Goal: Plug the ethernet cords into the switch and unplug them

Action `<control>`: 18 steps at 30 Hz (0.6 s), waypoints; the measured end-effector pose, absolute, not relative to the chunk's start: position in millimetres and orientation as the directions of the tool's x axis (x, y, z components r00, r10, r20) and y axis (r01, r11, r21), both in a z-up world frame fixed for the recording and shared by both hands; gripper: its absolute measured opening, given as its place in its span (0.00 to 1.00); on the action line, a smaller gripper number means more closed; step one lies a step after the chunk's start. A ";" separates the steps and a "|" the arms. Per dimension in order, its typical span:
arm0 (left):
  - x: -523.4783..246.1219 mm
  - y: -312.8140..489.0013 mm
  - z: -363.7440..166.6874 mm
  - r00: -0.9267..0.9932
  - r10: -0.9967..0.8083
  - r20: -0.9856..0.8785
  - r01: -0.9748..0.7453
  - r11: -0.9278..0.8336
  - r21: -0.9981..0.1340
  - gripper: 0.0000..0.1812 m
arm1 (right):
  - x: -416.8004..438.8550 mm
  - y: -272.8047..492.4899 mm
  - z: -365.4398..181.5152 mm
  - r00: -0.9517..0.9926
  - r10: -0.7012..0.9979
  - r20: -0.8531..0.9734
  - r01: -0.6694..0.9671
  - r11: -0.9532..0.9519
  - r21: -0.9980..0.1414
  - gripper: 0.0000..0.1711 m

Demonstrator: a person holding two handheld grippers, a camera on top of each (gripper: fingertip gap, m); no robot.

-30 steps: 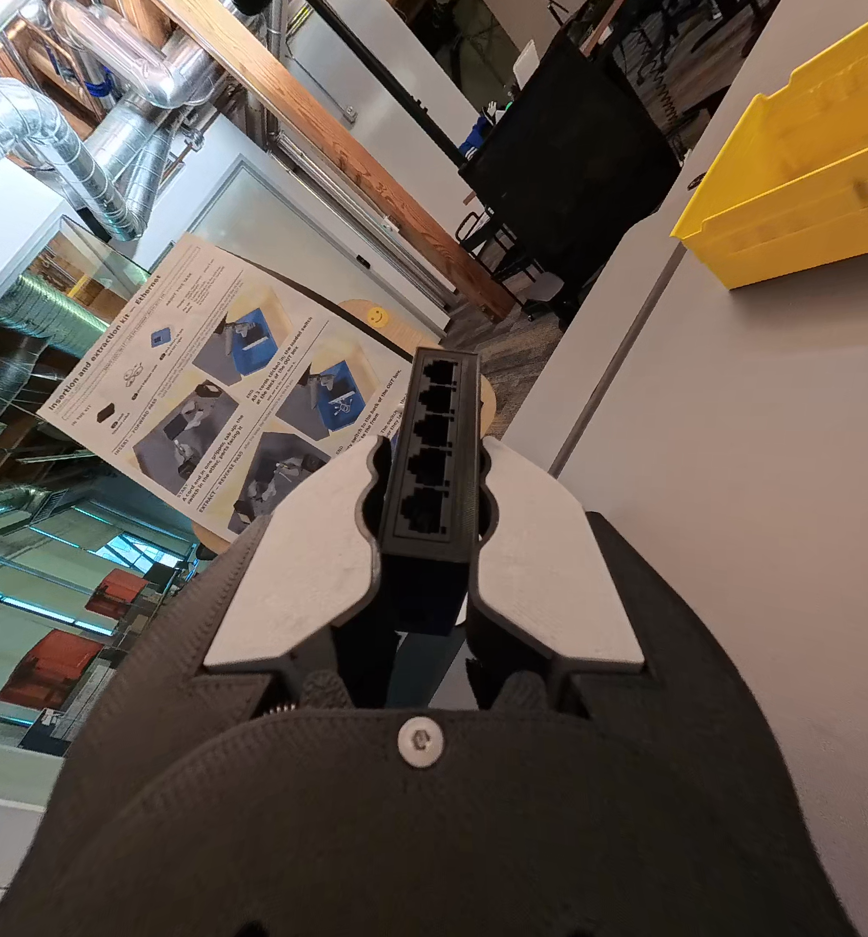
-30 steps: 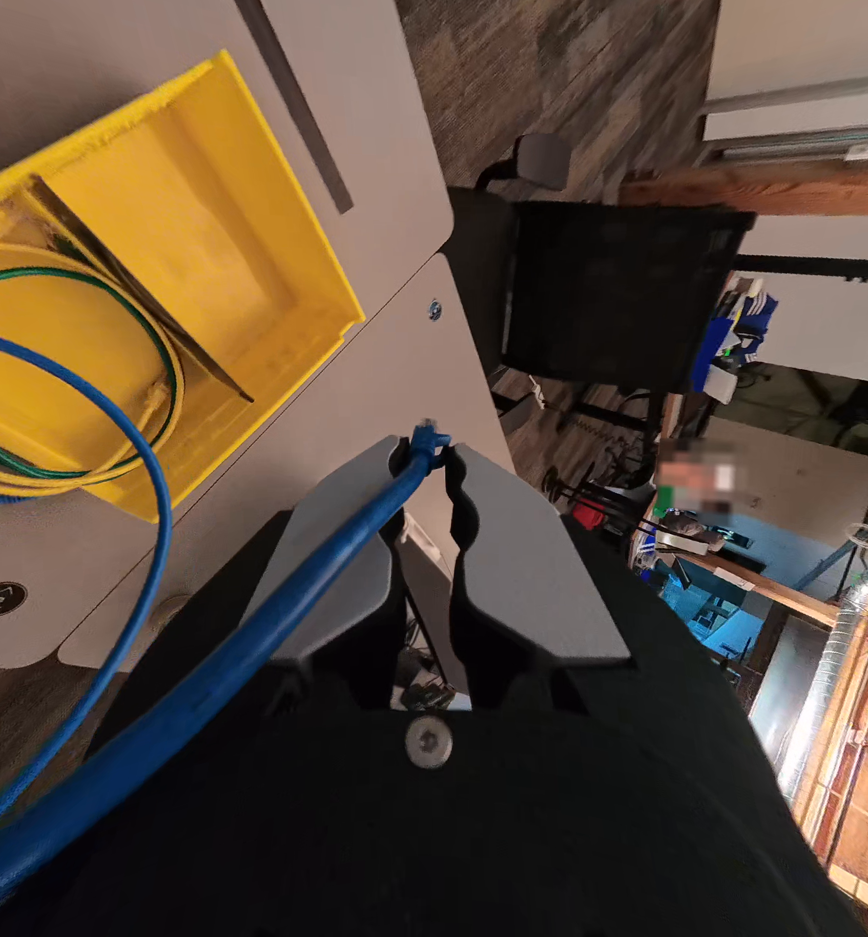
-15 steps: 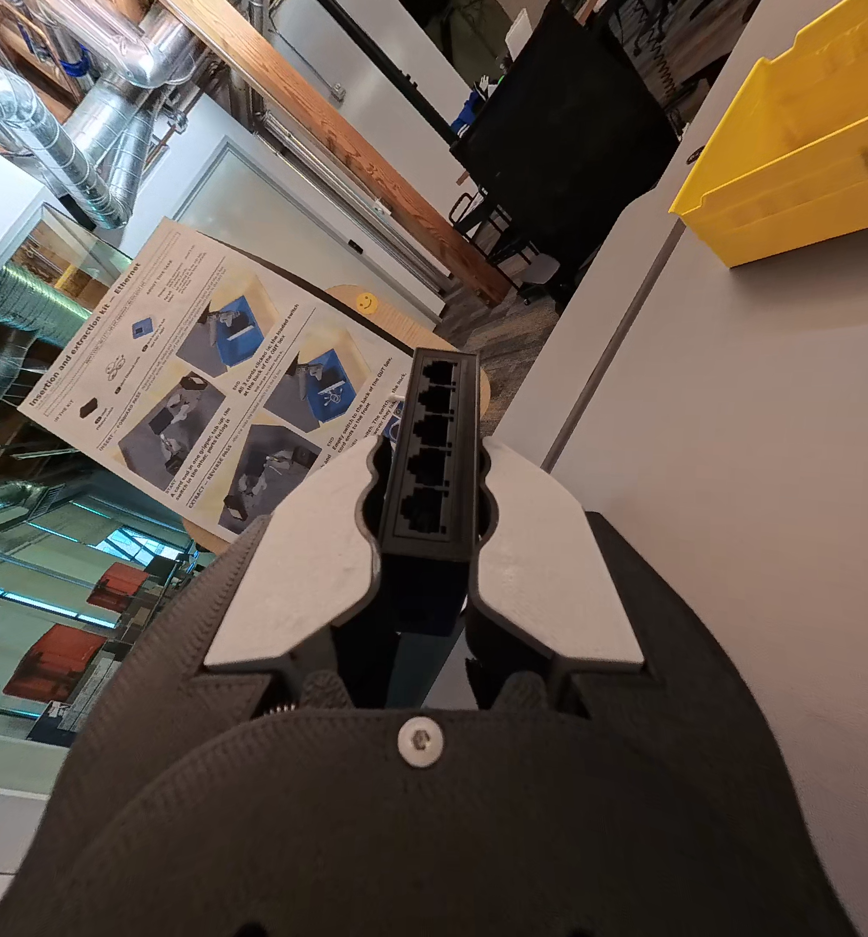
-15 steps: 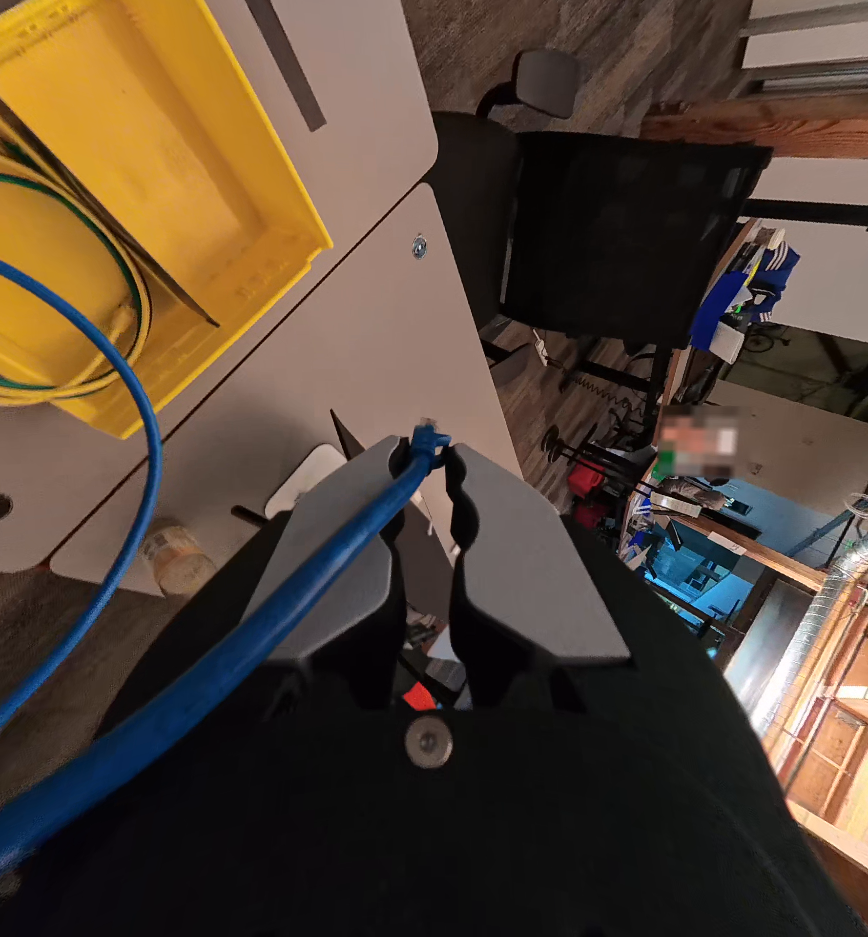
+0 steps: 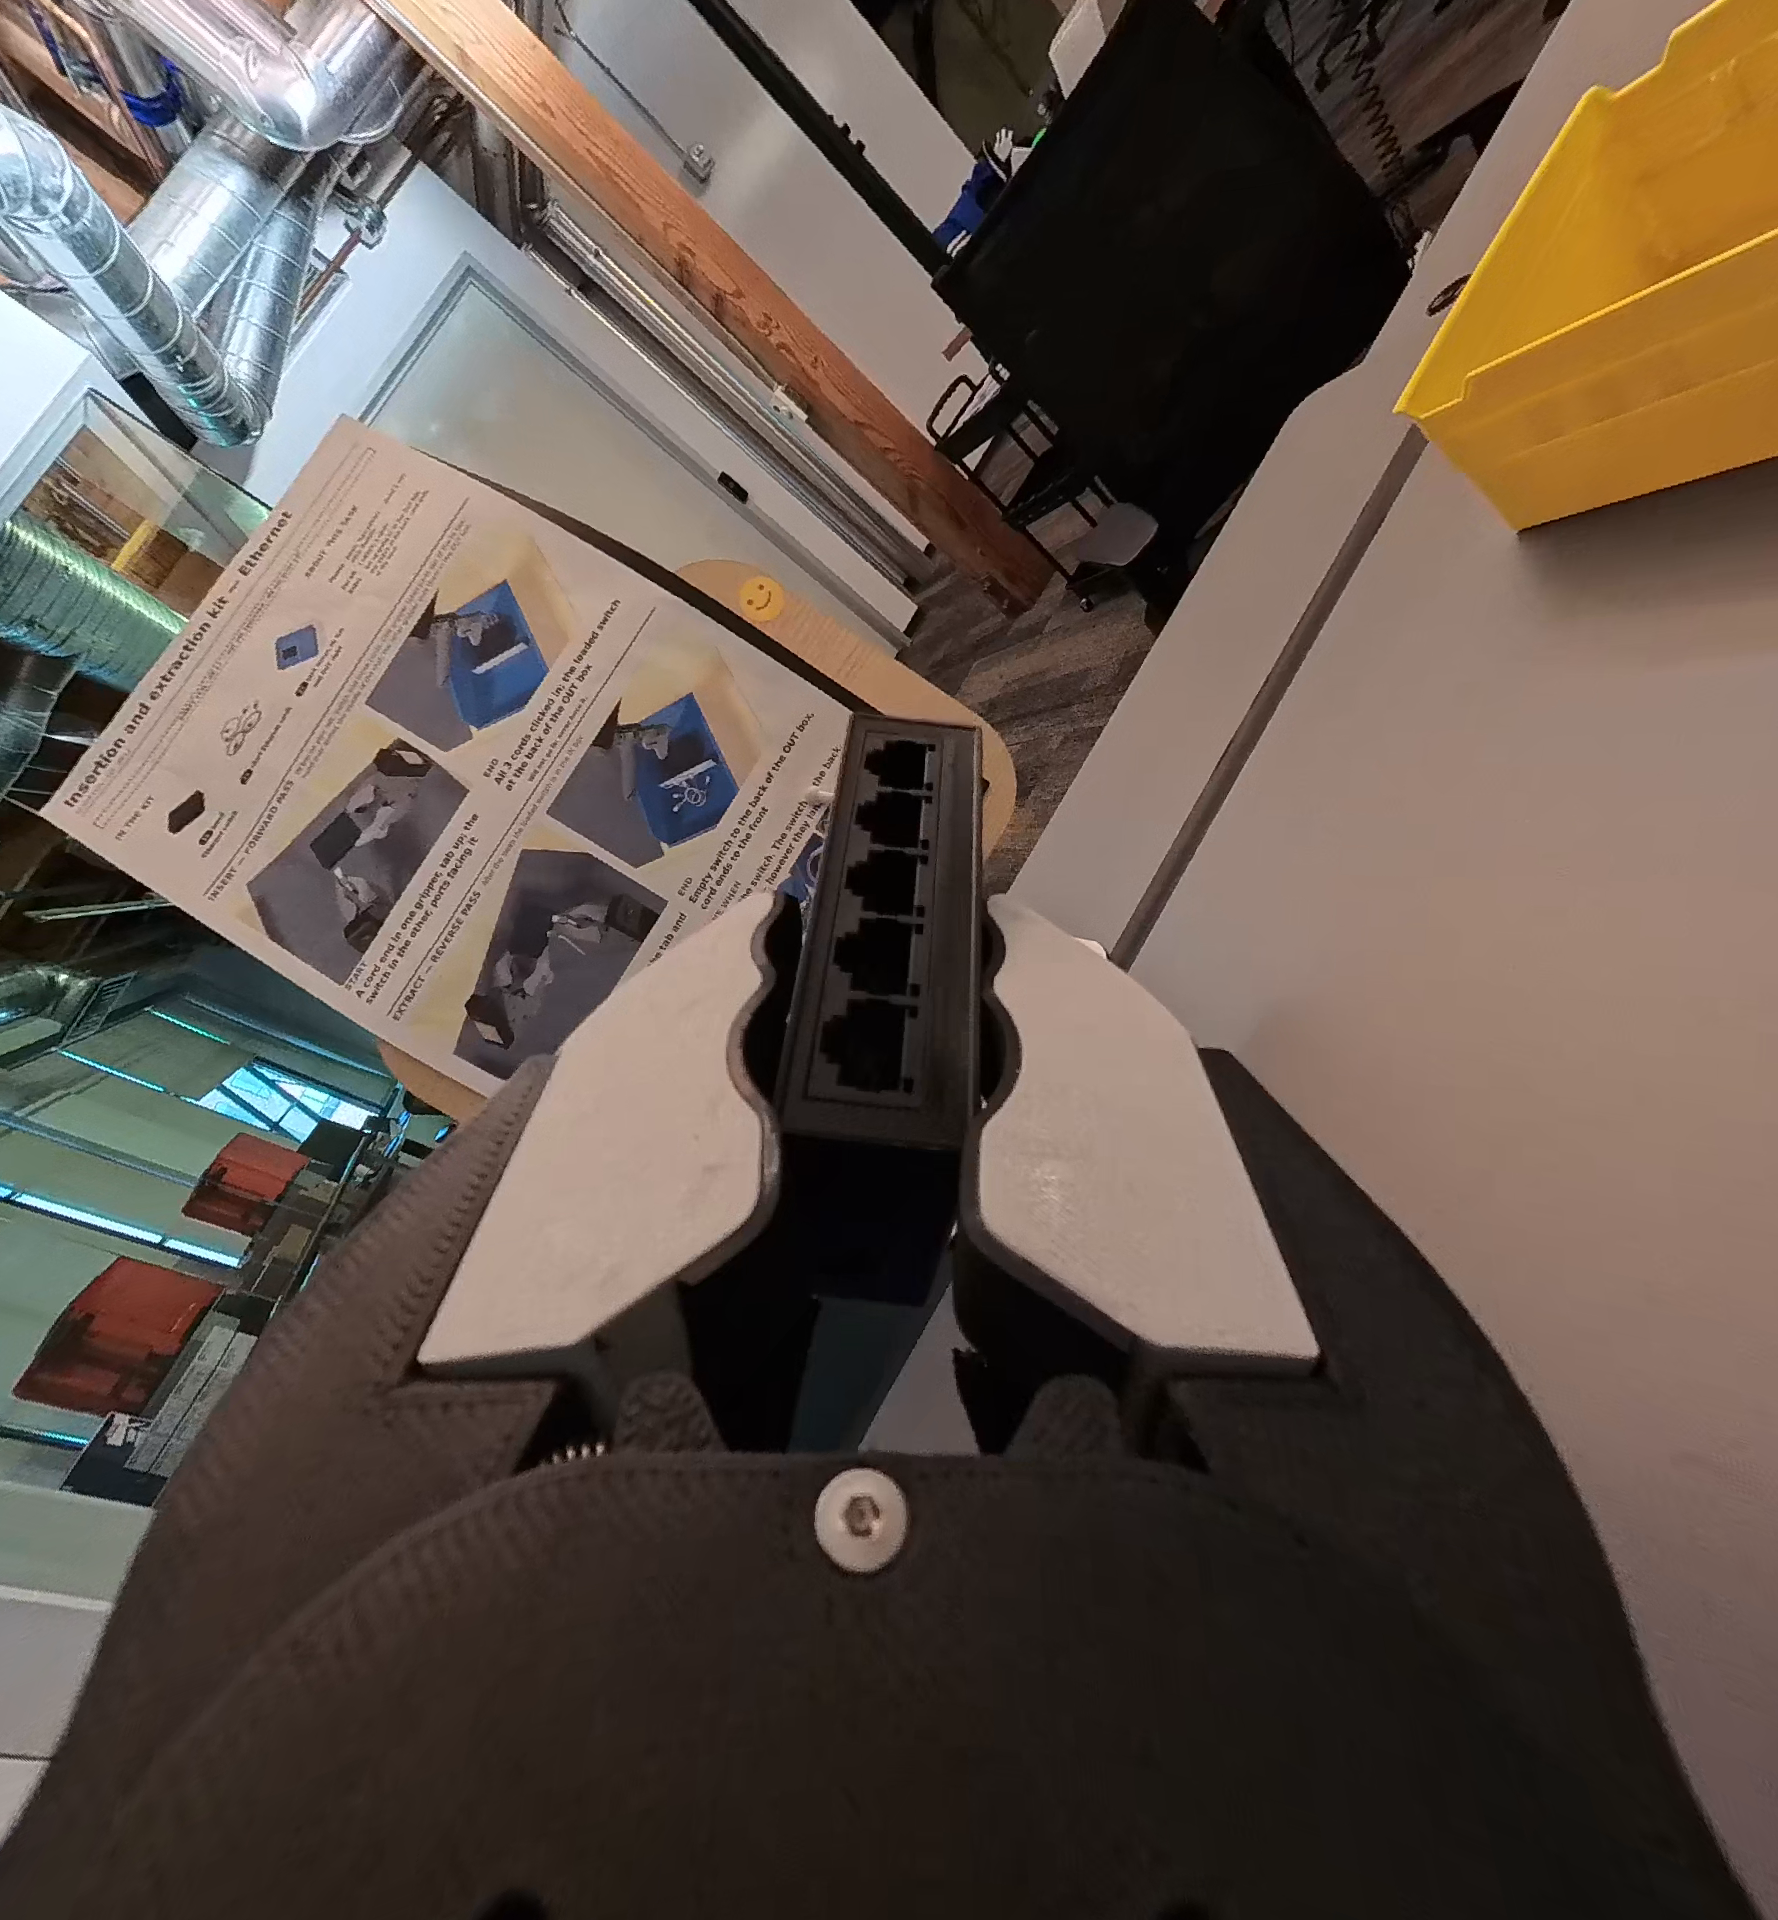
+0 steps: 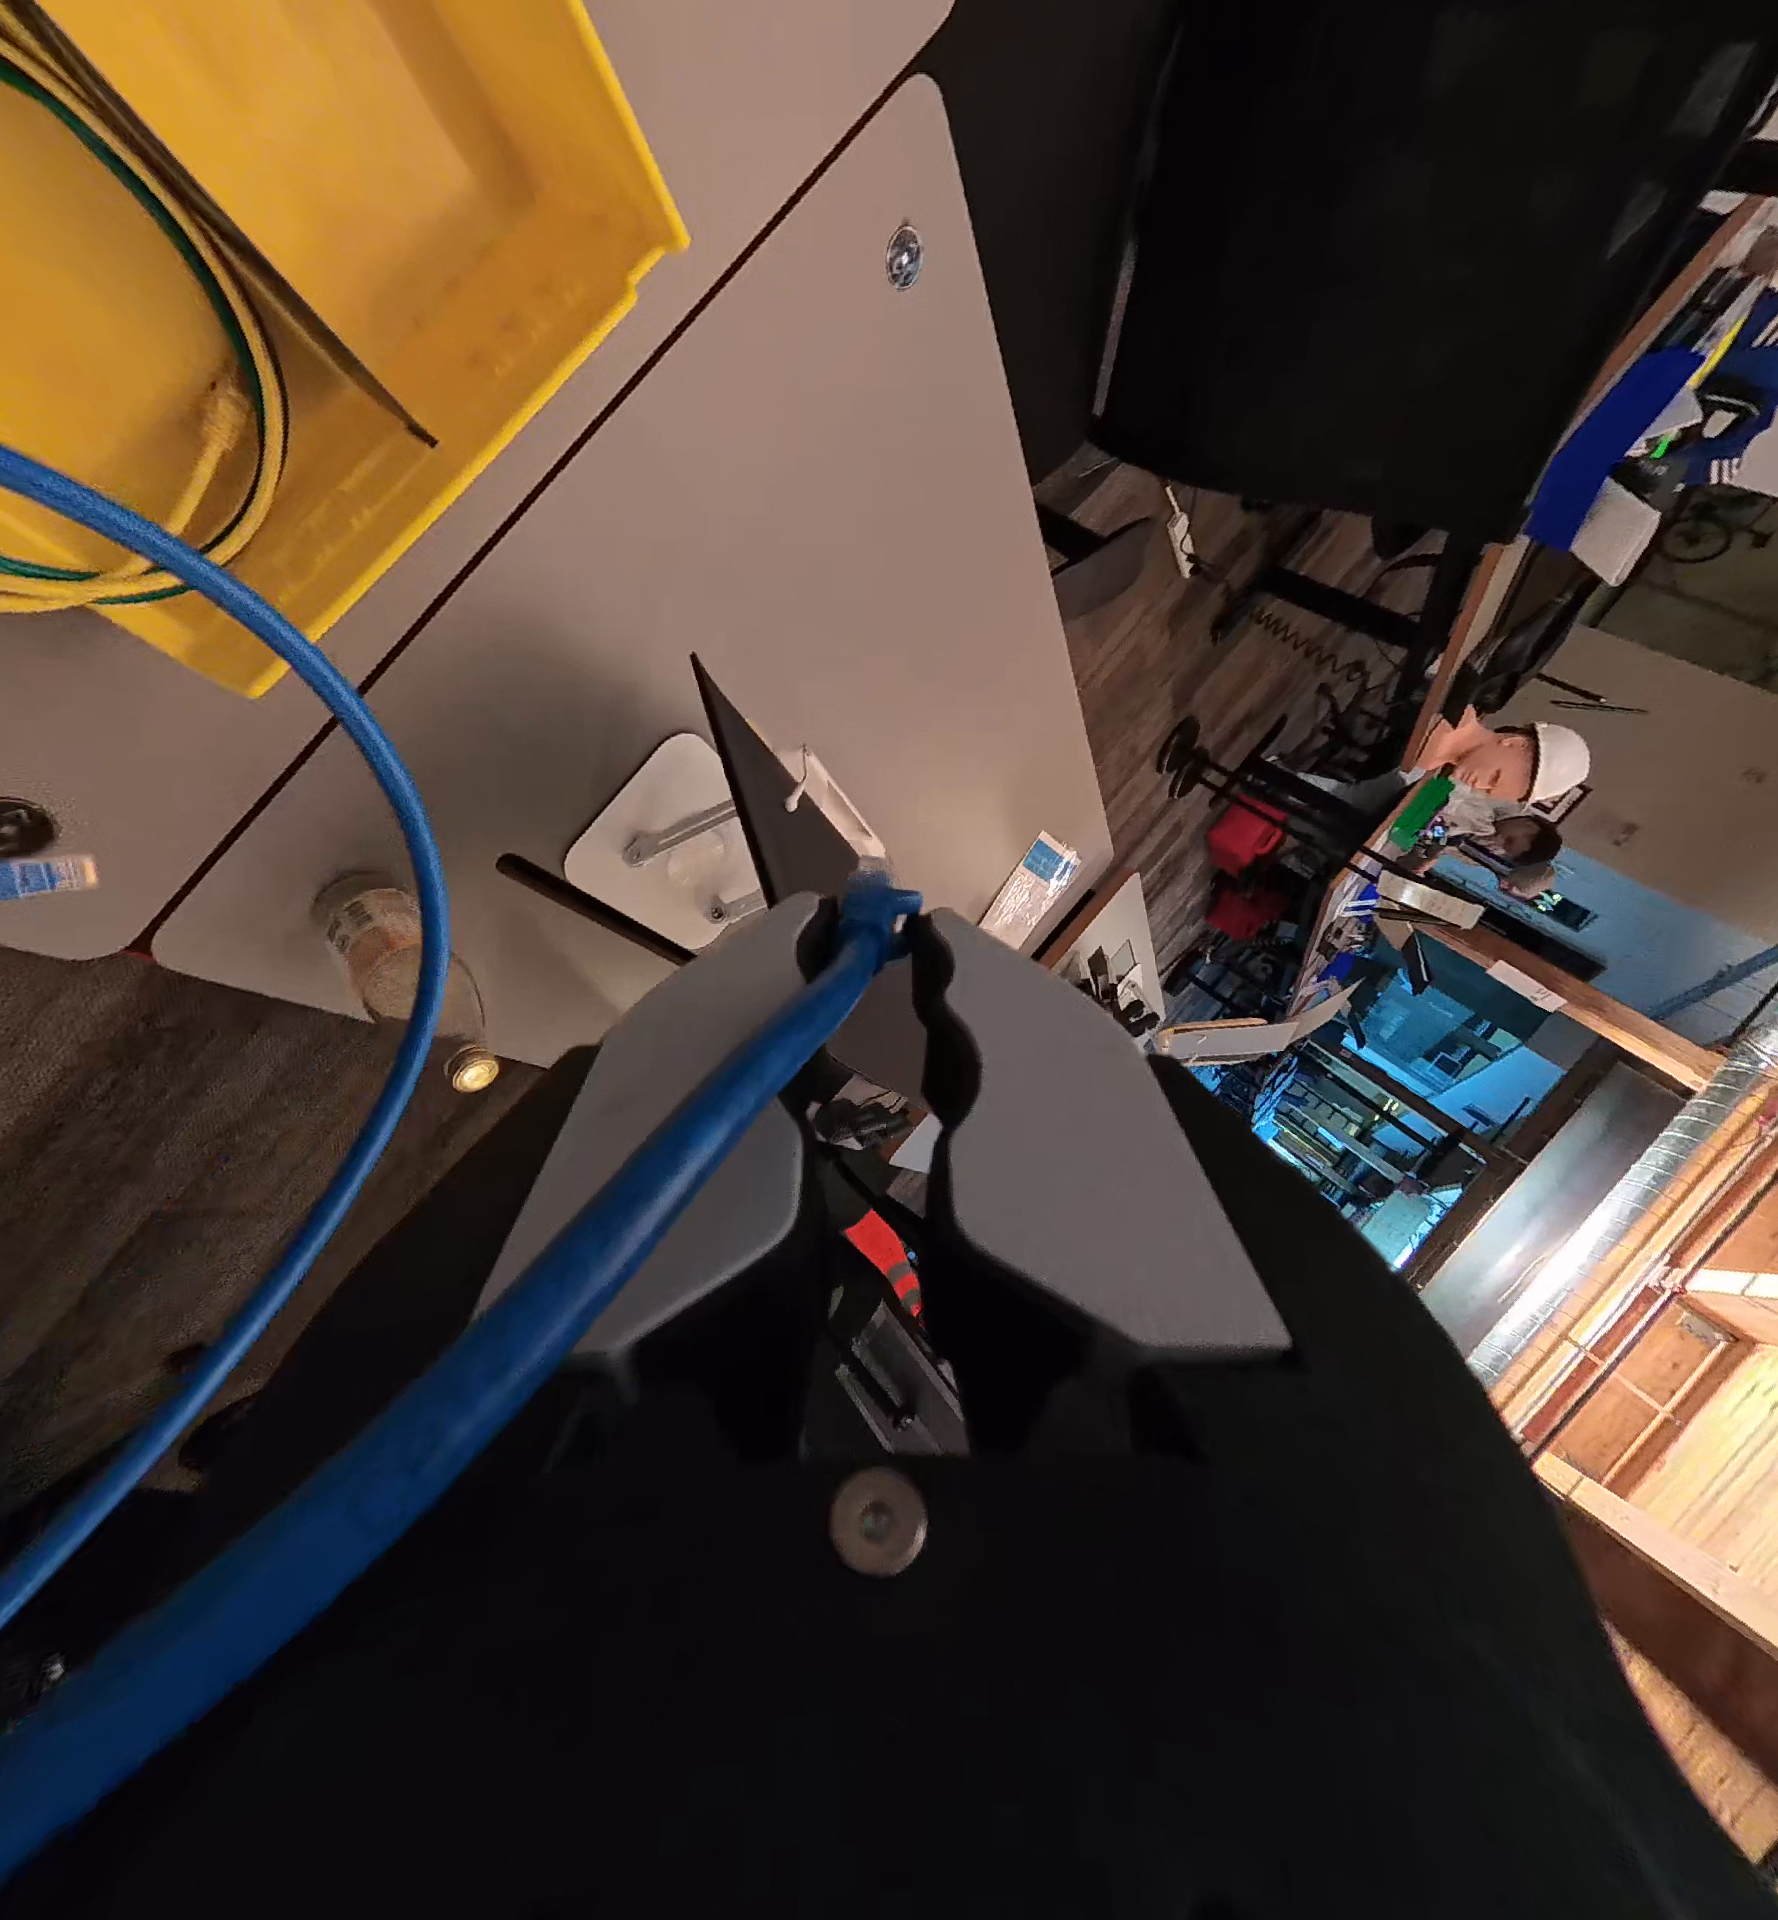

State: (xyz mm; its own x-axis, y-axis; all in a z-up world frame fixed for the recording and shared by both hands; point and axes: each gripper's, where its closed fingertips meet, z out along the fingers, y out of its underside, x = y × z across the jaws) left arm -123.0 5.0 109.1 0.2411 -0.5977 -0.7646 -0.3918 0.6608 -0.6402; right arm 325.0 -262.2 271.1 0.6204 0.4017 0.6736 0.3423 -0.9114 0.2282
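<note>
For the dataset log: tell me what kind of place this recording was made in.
Probably an open-plan office or lab workshop: exposed metal ducts and a wooden beam overhead, grey desks bearing a yellow bin, and an instruction sheet propped beyond the desk.

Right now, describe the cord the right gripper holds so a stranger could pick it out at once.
Start at the yellow bin on the grey table. A thick blue cord arcs away from it to the right gripper, which pinches its plug end. The thin yellow cord and green cord lie coiled inside the bin.
</note>
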 end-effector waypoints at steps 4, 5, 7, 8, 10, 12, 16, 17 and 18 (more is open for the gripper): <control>-122.7 3.3 108.9 0.238 -0.591 -0.771 -0.395 0.666 -0.633 0.17 | 337.1 -259.0 262.3 0.606 0.405 0.685 0.320 -0.912 0.256 0.09; -123.0 3.3 109.4 0.239 -0.590 -0.771 -0.394 0.667 -0.633 0.17 | 338.6 -257.2 259.3 0.609 0.401 0.684 0.320 -0.914 0.251 0.09; -123.9 4.3 110.0 0.243 -0.590 -0.770 -0.395 0.665 -0.634 0.17 | 340.1 -251.5 253.5 0.615 0.392 0.684 0.331 -0.916 0.227 0.09; -124.4 5.3 110.3 0.245 -0.590 -0.769 -0.396 0.664 -0.635 0.17 | 341.3 -249.6 250.3 0.615 0.392 0.684 0.335 -0.915 0.224 0.10; -125.0 7.3 110.4 0.248 -0.591 -0.768 -0.398 0.660 -0.637 0.17 | 345.6 -247.2 242.8 0.608 0.400 0.686 0.335 -0.912 0.234 0.09; -125.3 8.9 109.8 0.249 -0.591 -0.768 -0.402 0.658 -0.636 0.17 | 349.3 -243.7 232.0 0.607 0.404 0.684 0.339 -0.910 0.237 0.09; -125.9 9.3 110.1 0.248 -0.585 -0.772 -0.406 0.661 -0.631 0.17 | 348.8 -233.2 193.5 0.641 0.406 0.652 0.377 -0.906 0.193 0.09; -126.4 9.4 110.6 0.250 -0.582 -0.774 -0.406 0.663 -0.630 0.17 | 347.7 -231.6 179.8 0.653 0.411 0.636 0.388 -0.903 0.184 0.09; -126.8 9.4 111.0 0.251 -0.582 -0.774 -0.405 0.663 -0.630 0.17 | 346.4 -231.0 164.8 0.669 0.414 0.617 0.397 -0.901 0.174 0.09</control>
State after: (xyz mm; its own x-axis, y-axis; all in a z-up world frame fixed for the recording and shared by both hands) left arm -126.8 9.4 111.0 0.2507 -0.5819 -0.7737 -0.4053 0.6627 -0.6297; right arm 346.4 -231.0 164.8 0.6693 0.4140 0.6170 0.3969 -0.9012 0.1741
